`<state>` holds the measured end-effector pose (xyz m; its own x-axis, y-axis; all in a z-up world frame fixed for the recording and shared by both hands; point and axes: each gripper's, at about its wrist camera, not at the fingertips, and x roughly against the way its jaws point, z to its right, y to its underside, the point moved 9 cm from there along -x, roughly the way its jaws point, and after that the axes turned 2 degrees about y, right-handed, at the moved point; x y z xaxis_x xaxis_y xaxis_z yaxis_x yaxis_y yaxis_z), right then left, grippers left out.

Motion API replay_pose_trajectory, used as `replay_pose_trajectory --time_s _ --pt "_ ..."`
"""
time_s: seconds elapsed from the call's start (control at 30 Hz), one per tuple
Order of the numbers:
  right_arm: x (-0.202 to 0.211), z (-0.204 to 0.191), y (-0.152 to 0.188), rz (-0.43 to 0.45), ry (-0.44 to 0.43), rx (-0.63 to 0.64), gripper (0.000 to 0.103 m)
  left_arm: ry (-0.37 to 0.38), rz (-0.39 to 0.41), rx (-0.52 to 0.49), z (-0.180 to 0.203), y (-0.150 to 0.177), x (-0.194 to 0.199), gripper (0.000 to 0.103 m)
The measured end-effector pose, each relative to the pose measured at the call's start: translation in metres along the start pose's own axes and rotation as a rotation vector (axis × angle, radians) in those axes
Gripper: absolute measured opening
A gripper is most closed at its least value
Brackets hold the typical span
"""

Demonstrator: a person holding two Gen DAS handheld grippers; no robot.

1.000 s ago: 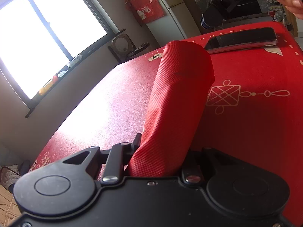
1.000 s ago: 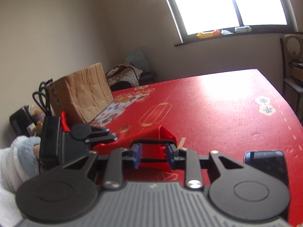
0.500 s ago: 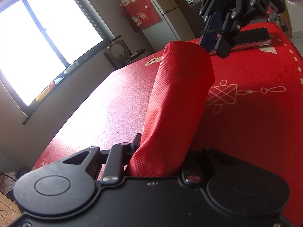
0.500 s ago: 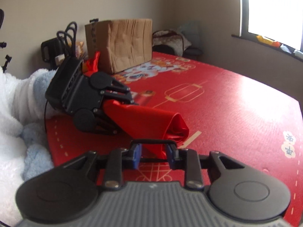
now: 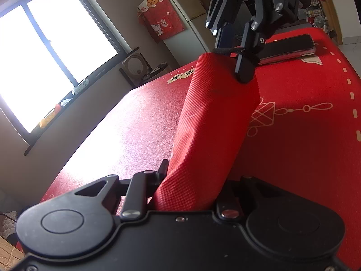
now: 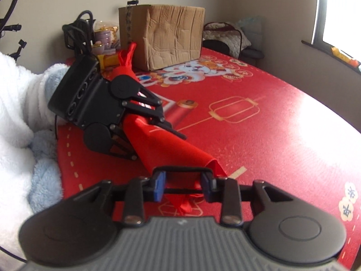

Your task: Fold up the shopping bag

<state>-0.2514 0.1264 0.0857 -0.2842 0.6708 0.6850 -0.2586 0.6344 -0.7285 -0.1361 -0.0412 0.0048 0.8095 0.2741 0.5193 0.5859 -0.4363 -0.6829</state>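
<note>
The red shopping bag [image 5: 209,124] is rolled into a long bundle above the red table mat [image 5: 315,158]. My left gripper [image 5: 198,178] is shut on one end of it; the bag hides its right finger. In the right wrist view the bag [image 6: 162,144] runs from the left gripper [image 6: 158,122] toward my right gripper [image 6: 183,181], which is open with its blue pads on either side of the bag's free end. The right gripper [image 5: 239,56] also shows in the left wrist view, at the bag's far end.
A black phone [image 5: 291,47] lies on the mat behind the right gripper. A cardboard box [image 6: 162,36] and a kettle with cups [image 6: 90,33] stand at the table's far end. A window and a fridge line the walls.
My right gripper has swung round and come down to the bag's far end, now straddling it. The left gripper keeps its hold and has tilted slightly.
</note>
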Motion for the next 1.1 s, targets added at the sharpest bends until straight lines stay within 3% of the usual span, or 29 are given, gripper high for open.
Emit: replay_pose_trajectory --time_s 0.13,0.4,0.47,0.53,0.8,1.1 --pt "0.002 0.0 -0.002 0.044 0.022 0.039 0.035 0.012 0.0 0.013 -0.003 0.002 0.0 0.018" --pt "0.007 -0.002 -0.002 0.037 -0.015 -0.015 0.038 0.015 0.0 0.008 -0.012 0.001 0.001 0.018" --pt "0.008 -0.002 -0.003 0.029 -0.045 -0.003 0.04 0.016 0.004 -0.001 -0.013 0.002 0.001 0.019" --pt "0.01 0.0 -0.003 0.029 -0.021 0.028 0.04 0.008 0.005 -0.014 -0.013 0.002 0.0 0.019" --pt "0.004 -0.001 -0.011 -0.107 -0.116 0.109 0.04 0.008 0.026 -0.056 -0.013 0.004 0.0 0.02" --pt "-0.003 -0.007 -0.021 -0.249 -0.083 0.259 0.04 0.023 0.047 -0.077 -0.005 0.005 0.0 0.021"
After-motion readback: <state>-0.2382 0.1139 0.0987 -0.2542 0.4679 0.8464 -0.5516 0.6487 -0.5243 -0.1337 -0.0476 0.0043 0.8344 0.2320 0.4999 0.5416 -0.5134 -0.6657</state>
